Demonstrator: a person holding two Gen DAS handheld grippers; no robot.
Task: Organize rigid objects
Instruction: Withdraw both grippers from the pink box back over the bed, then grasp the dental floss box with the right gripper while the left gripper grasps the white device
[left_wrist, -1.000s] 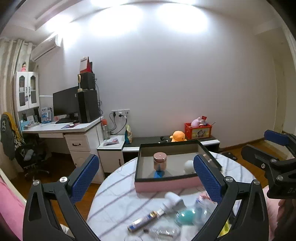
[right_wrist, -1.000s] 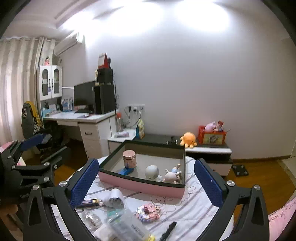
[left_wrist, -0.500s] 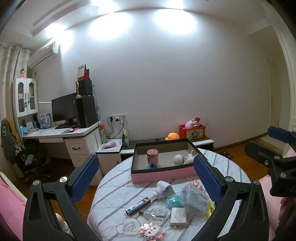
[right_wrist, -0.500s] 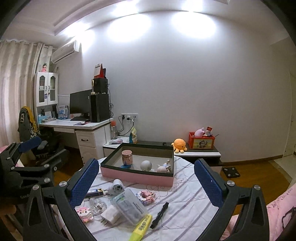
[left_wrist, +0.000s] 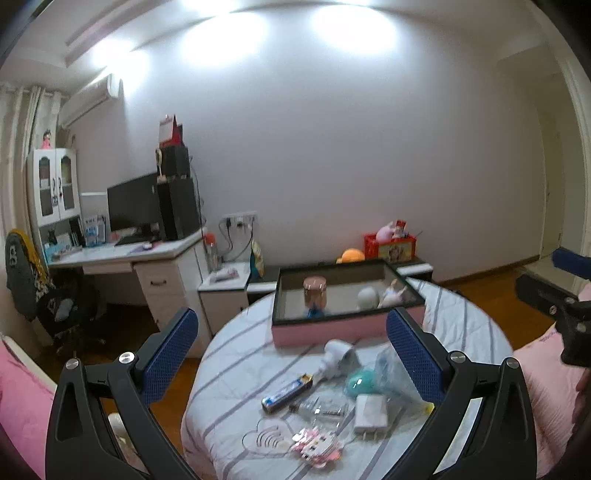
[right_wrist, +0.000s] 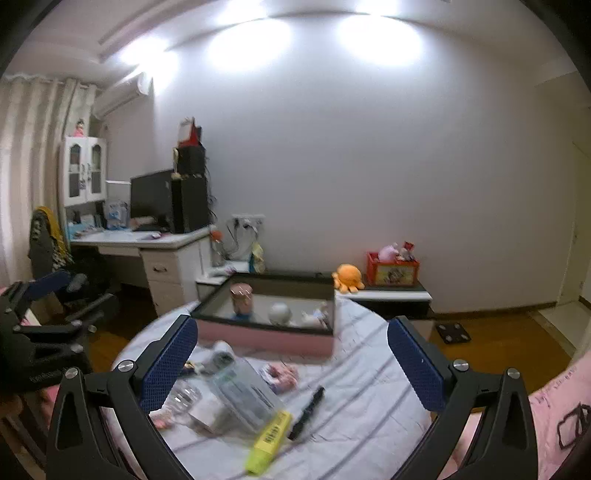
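A round table (left_wrist: 229, 373) covered by a striped cloth is seen below both grippers, and on it a pink tray (left_wrist: 347, 325) with a dark rim is set at the far side; inside the tray a copper-lidded jar (left_wrist: 315, 295), a pale ball (left_wrist: 367, 296) and a small figurine (left_wrist: 393, 291) are already stood. The loose rigid objects are scattered on the cloth nearer the cameras: a white charger block (left_wrist: 370, 410), a slim blue tube (left_wrist: 288, 392), a teal rounded piece (left_wrist: 360, 380), a pink brick toy (left_wrist: 317, 443), a clear plastic case (right_wrist: 240, 391), a yellow highlighter (right_wrist: 269, 439) and a black pen (right_wrist: 306, 411). The left gripper (left_wrist: 291, 362) is held released, its jaws spread wide with nothing between them; the right gripper (right_wrist: 291, 365) is likewise spread and empty, though its view is blurred. The highlighter is judged light, stiff and smooth-sided, so it would best be taken across the middle of its barrel, where it is balanced; the pen is thinner and may roll away, so a square closure across its shaft is advised; the charger block is judged denser and is best pinched on its flat faces; the clear case is probably slippery and somewhat flexible, so a gentle hold near one edge is suggested; the brick toy may shed pieces if squeezed hard.
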